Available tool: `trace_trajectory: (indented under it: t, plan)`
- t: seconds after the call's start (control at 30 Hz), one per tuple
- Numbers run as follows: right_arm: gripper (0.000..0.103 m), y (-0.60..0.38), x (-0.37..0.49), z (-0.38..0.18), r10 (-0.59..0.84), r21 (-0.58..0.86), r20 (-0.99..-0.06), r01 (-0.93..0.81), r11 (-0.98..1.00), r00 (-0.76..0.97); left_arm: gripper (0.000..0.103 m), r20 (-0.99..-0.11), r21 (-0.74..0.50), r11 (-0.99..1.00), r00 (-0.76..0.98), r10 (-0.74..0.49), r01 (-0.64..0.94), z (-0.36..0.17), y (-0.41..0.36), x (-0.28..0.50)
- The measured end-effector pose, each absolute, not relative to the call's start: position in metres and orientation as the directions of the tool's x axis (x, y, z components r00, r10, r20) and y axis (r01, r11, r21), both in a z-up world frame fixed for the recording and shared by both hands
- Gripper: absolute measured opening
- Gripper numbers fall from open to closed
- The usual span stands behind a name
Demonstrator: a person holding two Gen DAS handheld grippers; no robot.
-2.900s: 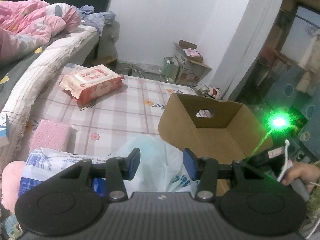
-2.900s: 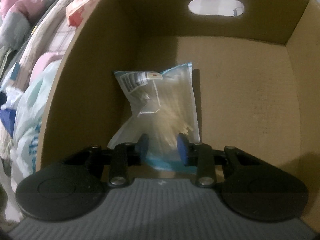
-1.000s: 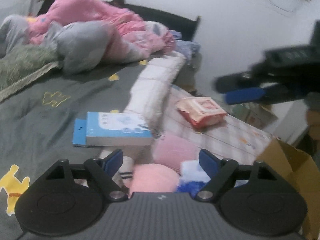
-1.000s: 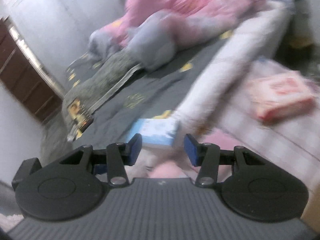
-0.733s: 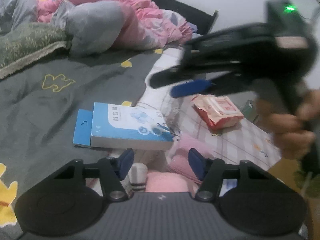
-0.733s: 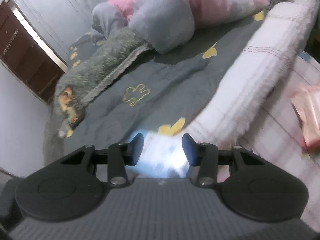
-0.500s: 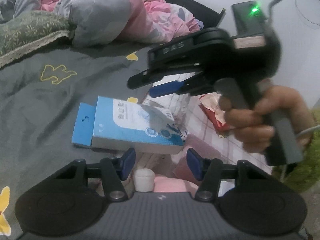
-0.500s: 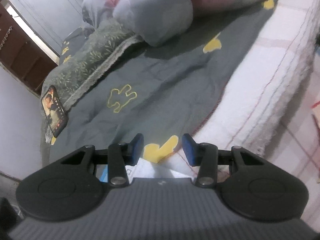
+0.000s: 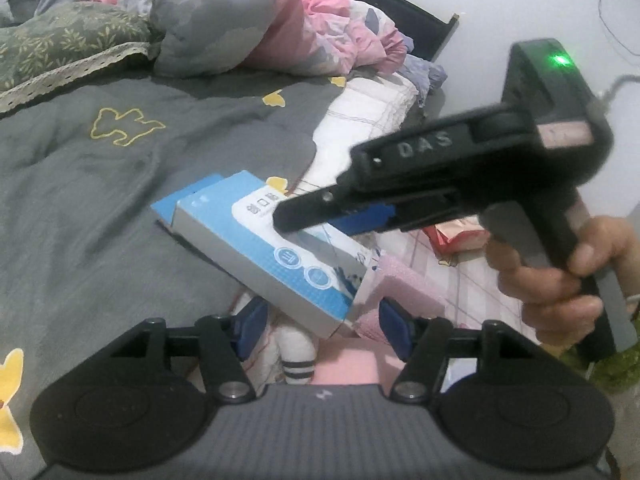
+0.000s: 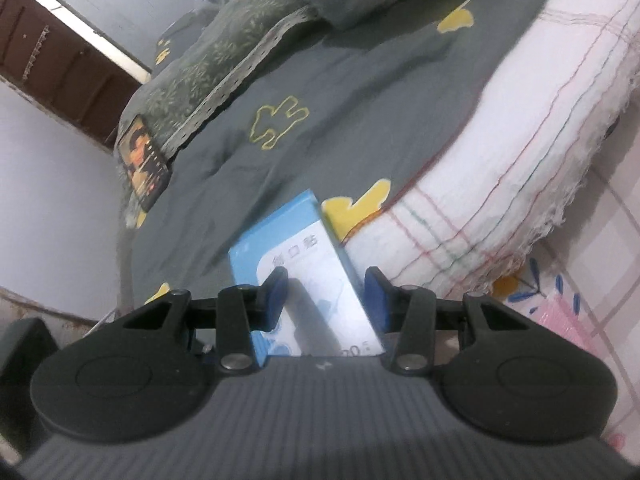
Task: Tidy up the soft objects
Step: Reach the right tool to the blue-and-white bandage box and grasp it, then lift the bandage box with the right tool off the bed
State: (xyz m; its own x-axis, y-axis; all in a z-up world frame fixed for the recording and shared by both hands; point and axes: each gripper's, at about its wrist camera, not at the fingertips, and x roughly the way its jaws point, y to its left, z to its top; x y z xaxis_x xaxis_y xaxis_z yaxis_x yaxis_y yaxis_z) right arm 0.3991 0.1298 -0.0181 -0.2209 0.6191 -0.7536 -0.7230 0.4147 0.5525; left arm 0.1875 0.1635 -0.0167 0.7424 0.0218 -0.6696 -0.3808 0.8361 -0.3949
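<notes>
Task judged mid-way at best: several soft things still loose on the bed, none seen put away in these views. Nearest, left gripper [image 9: 320,330] low at the near edge of the bed, fingers spread and opening, nothing pinched; between them a white sock with dark stripes [image 9: 295,354] and a pink fluffy item [image 9: 348,370], both untouched. Just beyond, pink textured pad [image 9: 404,284] on the checked sheet. Blue-and-white box [image 9: 276,252] lying tilted where the grey quilt [image 9: 100,208] meets the rolled white blanket [image 10: 500,184], one end propped up over the soft things. Right gripper [image 10: 326,292] poised over the box, fingers part-spread along both long sides; contact not clear, no firm pinch seen. Box looks stiff cardboard, flat, printed label, hanging tab at the far end, undamaged. Farther off, red-and-white wipes pack [image 9: 460,240] on the checked sheet, then pink bedding [image 9: 320,12] piled at the far end by the headboard.
</notes>
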Motion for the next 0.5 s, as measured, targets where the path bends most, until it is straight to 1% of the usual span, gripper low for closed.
trace_trajectory:
  t: [0.1, 0.17, 0.2, 0.33, 0.4, 0.5]
  plan:
    - [0.043, 0.131, 0.399, -0.022, 0.625, 0.567, -0.747, -0.707, 0.423, -0.226, 0.061, -0.677, -0.398, 0.828, 0.736, 0.025, -0.394, -0.018, 0.167, 0.187]
    - [0.041, 0.133, 0.400, -0.023, 0.632, 0.578, -0.741, -0.694, 0.430, -0.226, 0.054, -0.682, -0.398, 0.822, 0.730, 0.031, -0.407, -0.018, 0.169, 0.186]
    - [0.041, 0.133, 0.399, -0.024, 0.636, 0.582, -0.737, -0.690, 0.429, -0.226, 0.053, -0.685, -0.400, 0.819, 0.728, 0.031, -0.411, -0.018, 0.170, 0.186]
    - [0.034, 0.129, 0.391, -0.018, 0.651, 0.587, -0.725, -0.697, 0.412, -0.225, 0.043, -0.699, -0.390, 0.818, 0.714, 0.036, -0.423, -0.017, 0.173, 0.187]
    - [0.031, 0.125, 0.386, -0.011, 0.654, 0.576, -0.726, -0.709, 0.407, -0.214, 0.041, -0.701, -0.391, 0.821, 0.713, 0.029, -0.417, -0.016, 0.172, 0.185]
    - [0.028, 0.119, 0.375, -0.001, 0.662, 0.572, -0.721, -0.716, 0.399, -0.207, 0.034, -0.703, -0.389, 0.829, 0.711, 0.016, -0.403, -0.014, 0.168, 0.182]
